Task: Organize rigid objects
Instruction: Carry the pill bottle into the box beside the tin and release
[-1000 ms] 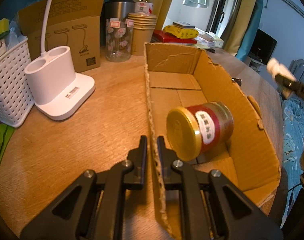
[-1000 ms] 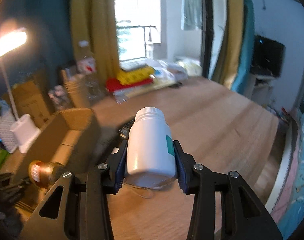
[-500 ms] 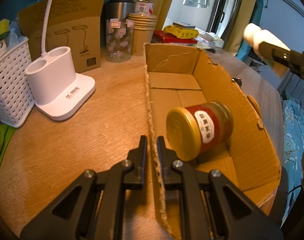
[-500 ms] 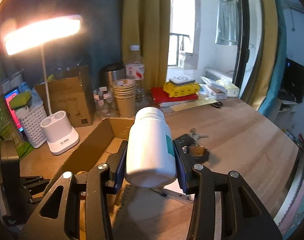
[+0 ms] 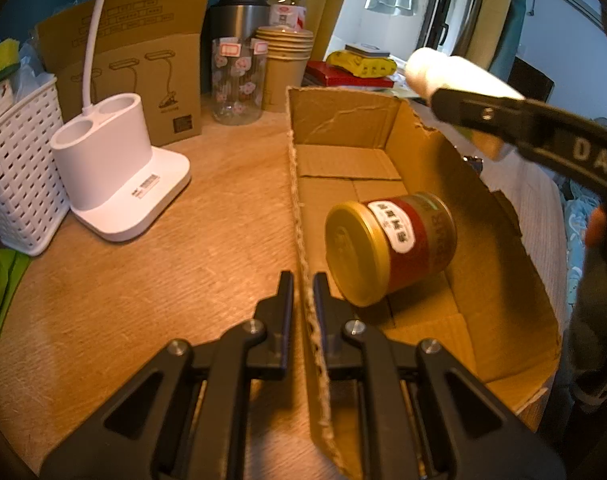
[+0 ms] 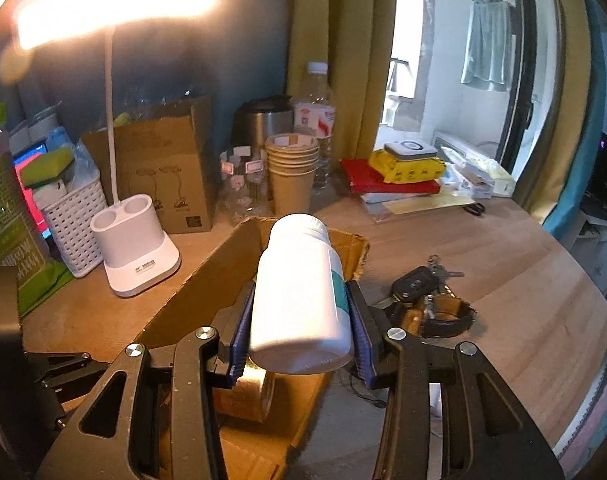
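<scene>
An open cardboard box [image 5: 483,220] lies on the wooden table, and a gold-lidded jar with a red label [image 5: 391,248] rests on its side inside. My left gripper [image 5: 302,280] is shut on the box's near left wall, one finger on each side. My right gripper [image 6: 300,292] is shut on a white plastic bottle [image 6: 299,296] and holds it tilted above the box [image 6: 207,280]. In the left wrist view the bottle [image 5: 455,72] hangs over the box's far right wall. Below the bottle, part of the jar [image 6: 247,396] shows.
Left of the box stand a white lamp base [image 5: 115,184], a white basket [image 5: 19,176] and a cardboard package [image 5: 143,72]. Behind are a glass jar [image 5: 237,80], stacked paper cups [image 5: 285,64], a steel flask and a water bottle. Keys and a watch [image 6: 431,292] lie right of the box.
My right gripper has carried the white bottle leftward from over the bare table to above the box. The left gripper and the jar have stayed put.
</scene>
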A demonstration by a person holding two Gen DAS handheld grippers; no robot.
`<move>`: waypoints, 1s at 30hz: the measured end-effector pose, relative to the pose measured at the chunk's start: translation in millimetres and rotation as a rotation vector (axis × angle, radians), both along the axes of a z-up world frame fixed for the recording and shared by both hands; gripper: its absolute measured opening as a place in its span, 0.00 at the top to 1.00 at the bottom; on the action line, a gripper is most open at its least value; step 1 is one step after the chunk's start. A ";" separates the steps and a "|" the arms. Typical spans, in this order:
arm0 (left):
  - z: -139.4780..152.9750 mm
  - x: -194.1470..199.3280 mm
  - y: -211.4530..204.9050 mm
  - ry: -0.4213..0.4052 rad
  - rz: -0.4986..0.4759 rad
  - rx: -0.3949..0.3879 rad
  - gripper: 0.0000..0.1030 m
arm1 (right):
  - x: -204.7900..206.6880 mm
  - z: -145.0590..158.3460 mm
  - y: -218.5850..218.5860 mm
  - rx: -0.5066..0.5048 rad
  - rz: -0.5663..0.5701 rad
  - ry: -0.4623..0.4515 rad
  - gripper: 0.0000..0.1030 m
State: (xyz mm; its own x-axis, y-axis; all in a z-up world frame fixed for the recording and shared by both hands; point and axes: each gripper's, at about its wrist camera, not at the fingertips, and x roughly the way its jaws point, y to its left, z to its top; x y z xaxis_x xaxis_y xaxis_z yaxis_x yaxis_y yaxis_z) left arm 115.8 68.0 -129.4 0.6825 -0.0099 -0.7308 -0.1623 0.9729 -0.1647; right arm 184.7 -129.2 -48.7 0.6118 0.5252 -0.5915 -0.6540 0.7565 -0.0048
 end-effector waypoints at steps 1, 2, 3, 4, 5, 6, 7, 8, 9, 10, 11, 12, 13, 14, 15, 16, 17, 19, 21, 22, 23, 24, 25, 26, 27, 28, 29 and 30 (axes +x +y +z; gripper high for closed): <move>0.1 0.3 1.6 0.000 0.000 0.000 0.90 | 1.6 -1.9 2.4 -0.005 0.002 0.002 0.56; 0.0 0.3 1.6 0.000 0.001 0.000 0.90 | 2.7 -3.8 4.4 -0.011 0.000 0.003 0.56; -0.1 0.3 0.4 0.000 0.000 0.001 0.90 | 3.6 -5.6 5.7 -0.017 -0.001 0.002 0.56; 0.0 0.6 2.0 0.000 0.000 0.001 0.90 | 5.2 -6.9 6.7 -0.020 -0.002 0.004 0.56; -0.1 0.5 1.8 0.000 0.000 0.002 0.90 | 7.4 -9.1 7.8 -0.023 -0.002 0.010 0.56; -0.2 0.6 0.4 0.000 0.001 0.002 0.90 | 9.5 -11.7 8.4 -0.027 -0.004 0.015 0.56; -0.2 0.8 1.1 0.000 0.001 0.002 0.90 | 11.3 -13.1 8.9 -0.031 -0.006 0.018 0.56; -0.2 1.0 1.9 0.000 0.000 0.002 0.90 | 13.7 -15.7 9.9 -0.036 -0.007 0.025 0.56; -0.2 1.0 2.2 0.000 0.000 0.002 0.90 | 15.3 -17.7 10.5 -0.038 -0.006 0.032 0.56; -0.2 0.8 1.0 0.000 0.001 0.002 0.90 | 17.2 -20.3 11.9 -0.042 -0.002 0.041 0.56; -0.2 0.6 0.3 0.000 0.001 0.003 0.90 | 19.1 -23.8 13.6 -0.050 0.002 0.050 0.56; -0.2 0.7 0.1 0.000 -0.001 0.003 0.90 | 20.5 -26.1 14.5 -0.055 0.003 0.054 0.56; -0.1 1.1 1.1 -0.001 -0.004 0.007 0.90 | 21.7 -27.8 15.1 -0.057 0.007 0.061 0.56; 0.2 0.4 -0.7 -0.002 -0.004 0.009 0.90 | 23.4 -28.7 14.9 -0.058 0.010 0.071 0.56; 0.2 0.6 0.0 -0.002 -0.004 0.009 0.90 | 24.9 -29.2 14.7 -0.058 0.012 0.077 0.56; 0.0 1.0 2.0 -0.001 -0.002 0.008 0.90 | 25.7 -29.2 14.0 -0.058 0.013 0.079 0.56; 0.2 0.3 0.9 -0.002 -0.003 0.009 0.90 | 26.0 -29.7 13.9 -0.061 0.013 0.082 0.56; 0.4 0.4 1.7 -0.002 -0.004 0.011 0.90 | 25.3 -31.1 15.5 -0.079 0.016 0.079 0.56; 0.7 -1.5 -0.7 -0.002 -0.004 0.013 0.90 | 25.3 -31.8 16.1 -0.084 0.022 0.086 0.56; 0.7 -1.5 -0.2 -0.003 -0.004 0.013 0.90 | 25.1 -31.9 16.2 -0.086 0.023 0.087 0.56; 0.6 -1.4 -0.5 -0.002 -0.003 0.012 0.90 | 25.0 -32.0 16.0 -0.085 0.024 0.087 0.56; 0.5 -1.6 -1.1 -0.002 -0.003 0.012 0.90 | 24.9 -32.0 16.0 -0.085 0.023 0.088 0.56; 0.5 -1.5 -0.8 -0.003 -0.003 0.014 0.90 | 25.0 -32.2 16.2 -0.086 0.021 0.089 0.56; 0.2 -1.3 0.0 -0.002 -0.003 0.013 0.90 | 24.8 -32.0 16.4 -0.085 0.023 0.092 0.56; 0.2 -1.6 0.5 -0.002 -0.003 0.012 0.90 | 24.5 -31.7 15.9 -0.083 0.023 0.092 0.56; 0.3 -2.1 -1.1 -0.002 -0.003 0.013 0.90 | 24.2 -31.3 15.9 -0.081 0.024 0.093 0.55; 0.3 -2.1 -1.6 -0.002 -0.003 0.013 0.90 | 23.3 -30.4 15.7 -0.079 0.025 0.091 0.55; 0.3 -2.8 -2.1 -0.002 -0.002 0.013 0.90 | 22.4 -29.4 15.2 -0.076 0.025 0.090 0.55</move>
State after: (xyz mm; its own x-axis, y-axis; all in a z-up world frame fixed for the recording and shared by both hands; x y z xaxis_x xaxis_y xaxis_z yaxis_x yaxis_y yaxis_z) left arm 113.0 65.8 -129.0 0.6842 -0.0018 -0.7293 -0.1596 0.9754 -0.1522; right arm 207.1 -113.9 -78.2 0.5417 0.4910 -0.6822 -0.6728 0.7398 -0.0017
